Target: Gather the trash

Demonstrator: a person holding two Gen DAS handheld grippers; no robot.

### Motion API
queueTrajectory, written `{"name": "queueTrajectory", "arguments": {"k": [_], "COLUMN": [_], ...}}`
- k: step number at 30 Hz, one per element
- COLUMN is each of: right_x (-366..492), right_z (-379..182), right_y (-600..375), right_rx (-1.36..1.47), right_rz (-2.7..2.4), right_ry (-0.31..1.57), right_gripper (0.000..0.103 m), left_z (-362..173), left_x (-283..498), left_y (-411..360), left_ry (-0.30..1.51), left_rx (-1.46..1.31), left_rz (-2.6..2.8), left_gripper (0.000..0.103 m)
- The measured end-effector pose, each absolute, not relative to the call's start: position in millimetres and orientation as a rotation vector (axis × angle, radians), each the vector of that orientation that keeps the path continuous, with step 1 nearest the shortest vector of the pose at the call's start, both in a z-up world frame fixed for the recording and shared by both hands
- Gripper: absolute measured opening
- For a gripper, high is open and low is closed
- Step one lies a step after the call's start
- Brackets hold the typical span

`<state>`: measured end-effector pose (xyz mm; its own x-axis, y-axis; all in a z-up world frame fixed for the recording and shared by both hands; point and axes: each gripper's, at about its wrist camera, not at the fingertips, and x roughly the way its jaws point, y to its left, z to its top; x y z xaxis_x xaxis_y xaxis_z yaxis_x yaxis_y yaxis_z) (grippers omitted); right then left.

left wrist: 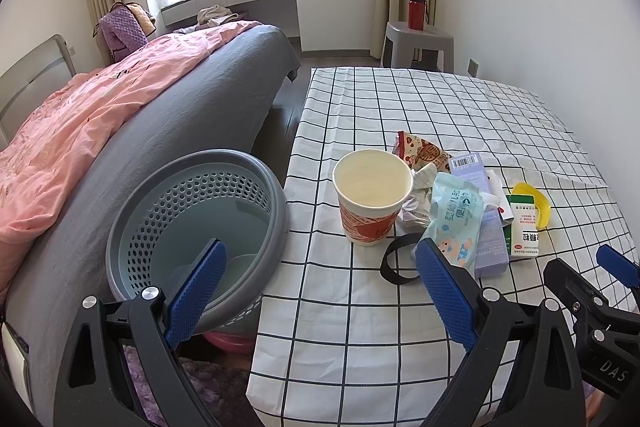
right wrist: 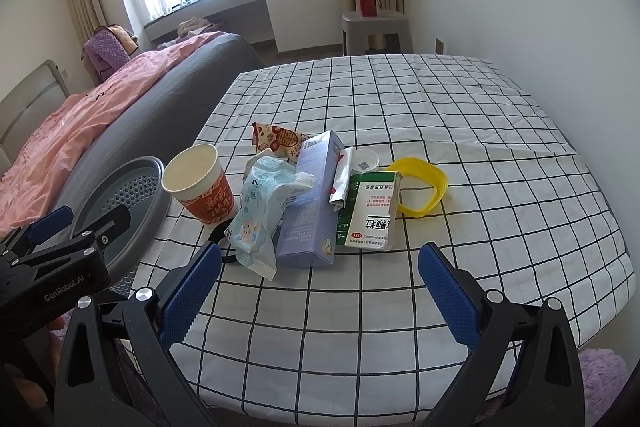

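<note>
A pile of trash lies on the checked tablecloth (right wrist: 440, 131): a paper cup (left wrist: 370, 197) (right wrist: 200, 183), a light blue wipes packet (left wrist: 456, 223) (right wrist: 260, 219), a purple box (right wrist: 312, 203), a green-and-white medicine box (right wrist: 370, 215), a red snack wrapper (right wrist: 278, 139), a yellow ring (right wrist: 424, 187) and a black band (left wrist: 394, 263). A grey perforated bin (left wrist: 192, 227) (right wrist: 124, 199) stands left of the table. My left gripper (left wrist: 320, 291) is open, one finger over the bin, one near the wipes packet. My right gripper (right wrist: 320, 291) is open and empty in front of the pile.
A bed with a pink quilt (left wrist: 80, 115) and grey sheet runs along the left. A grey stool (left wrist: 416, 43) with a red bottle (left wrist: 416, 11) stands by the far wall. A purple rug (right wrist: 604, 371) lies below the table's near edge.
</note>
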<state>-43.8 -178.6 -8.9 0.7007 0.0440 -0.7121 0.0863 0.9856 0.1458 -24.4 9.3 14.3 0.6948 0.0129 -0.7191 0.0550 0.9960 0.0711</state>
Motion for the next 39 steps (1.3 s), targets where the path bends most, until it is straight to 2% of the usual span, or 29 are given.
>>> {"name": "queueTrajectory", "arguments": {"k": [23, 39], "right_x": [-44, -34], "right_z": [-10, -33], "right_y": [-176, -209], "right_rx": [0.167, 0.220], "right_rz": [-0.017, -0.033], "right_ry": [0.796, 0.816], "right_gripper": [0.097, 0.097], "left_z": [12, -28], "left_x": [-24, 9], "left_y": [8, 11], "left_ry": [0.808, 0.872], "left_rx": [0.091, 0.068], "left_rz": [-0.022, -0.038], "left_gripper": [0.091, 0.091]}}
